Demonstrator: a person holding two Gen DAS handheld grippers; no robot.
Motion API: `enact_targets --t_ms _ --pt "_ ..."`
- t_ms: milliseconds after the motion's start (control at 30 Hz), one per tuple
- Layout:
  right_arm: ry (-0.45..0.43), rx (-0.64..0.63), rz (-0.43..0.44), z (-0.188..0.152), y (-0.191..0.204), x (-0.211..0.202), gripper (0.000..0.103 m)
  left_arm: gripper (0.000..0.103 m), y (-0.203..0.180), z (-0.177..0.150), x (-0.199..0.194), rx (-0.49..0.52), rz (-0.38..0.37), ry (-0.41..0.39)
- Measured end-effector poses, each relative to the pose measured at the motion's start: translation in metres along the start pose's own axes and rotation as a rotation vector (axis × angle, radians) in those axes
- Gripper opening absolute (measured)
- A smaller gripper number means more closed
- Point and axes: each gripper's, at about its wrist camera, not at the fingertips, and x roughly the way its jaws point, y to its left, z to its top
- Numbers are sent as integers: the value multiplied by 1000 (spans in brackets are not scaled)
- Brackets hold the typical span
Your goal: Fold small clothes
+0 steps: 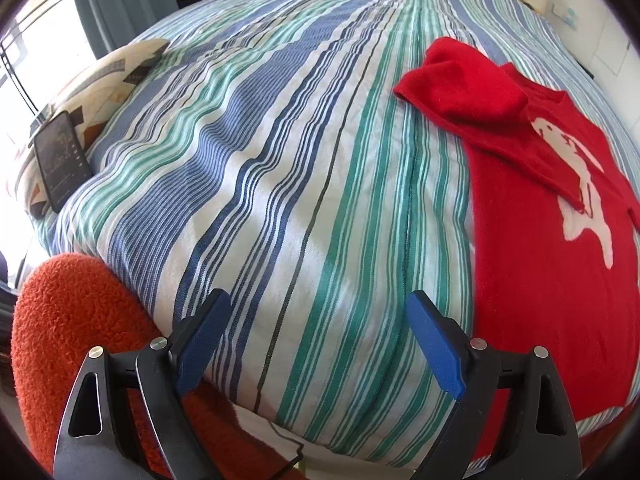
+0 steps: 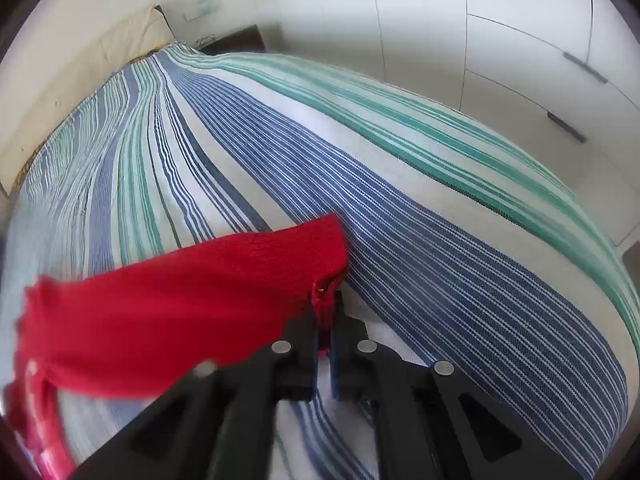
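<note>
A small red sweater (image 1: 532,248) with a white animal figure lies on the striped bedspread (image 1: 280,160), at the right in the left wrist view. One sleeve (image 1: 460,84) is folded across its upper part. My left gripper (image 1: 318,304) hovers open over bare bedspread to the left of the sweater, with nothing between its blue pads. In the right wrist view my right gripper (image 2: 326,304) is shut on the cuff end of a red sleeve (image 2: 192,300), which stretches away to the left above the bedspread (image 2: 440,240).
A dark phone (image 1: 60,160) leans on a patterned pillow (image 1: 104,80) at the left edge of the bed. An orange fuzzy cushion (image 1: 68,320) sits at the near left corner. White wardrobe doors (image 2: 500,40) stand beyond the bed's right side.
</note>
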Motion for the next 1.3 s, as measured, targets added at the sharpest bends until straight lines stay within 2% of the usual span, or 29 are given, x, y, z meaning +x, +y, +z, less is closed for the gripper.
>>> enact_targets --t_ms 100,167,200,233,267,300,333,400,467,533,600,700,800,833,867,900,933,1000,1100,1200,1300 --pt "-10 -91 -75 -4 11 -2 5 91 -3 0 -4 19 10 -11" --pt "-21 -113 -91 -6 14 -6 16 91 -9 3 -11 52 15 -30" --pt "-26 -102 -85 -6 11 -9 28 91 -14 6 -17 74 14 -47" --pt "-36 -79 -73 -5 6 -15 48 91 -20 10 -24 110 6 -75" --pt "-57 -50 -61 -4 1 -22 59 91 -29 14 -33 159 -9 -112" --pt "-89 -18 -59 0 -3 -32 74 91 -40 20 -42 219 -28 -151" --pt "-129 12 -63 2 -8 -45 78 91 -54 25 -50 290 -52 -184" --pt "-195 49 -69 6 -18 -72 79 92 -89 37 -61 442 -125 -222" --pt "-227 50 -58 8 -24 -99 79 96 -130 44 -62 614 -222 -206" --pt "-240 -4 -19 5 -19 -124 79 96 -173 45 -54 800 -303 -178" --pt "-252 -99 12 -6 -11 -147 79 96 -211 44 -37 950 -278 -183" --pt "-260 -207 69 -28 4 -170 79 85 -248 51 3 1027 -218 -131" --pt "-259 -247 104 -57 6 -181 79 71 -260 61 37 1000 -212 -61" --pt "-254 -257 109 -62 8 -182 79 58 -259 65 43 974 -237 -44" --pt "-259 -270 105 -67 11 -184 79 34 -257 70 46 933 -272 -28" --pt "-278 -286 93 -69 14 -187 79 17 -252 75 45 886 -282 -25" --pt "-296 -300 84 -71 16 -189 79 10 -247 82 41 841 -279 -29" --pt "-301 -315 81 -73 20 -189 79 9 -220 105 23 700 -355 -58" --pt "-288 -313 85 -72 20 -185 79 9 -142 156 -9 390 -419 -128" --pt "-279 -311 86 -71 20 -182 79 10 -42 196 -15 75 -398 -177" --pt "-280 -311 85 -70 20 -182 79 10 45 211 10 -125 -277 -180"
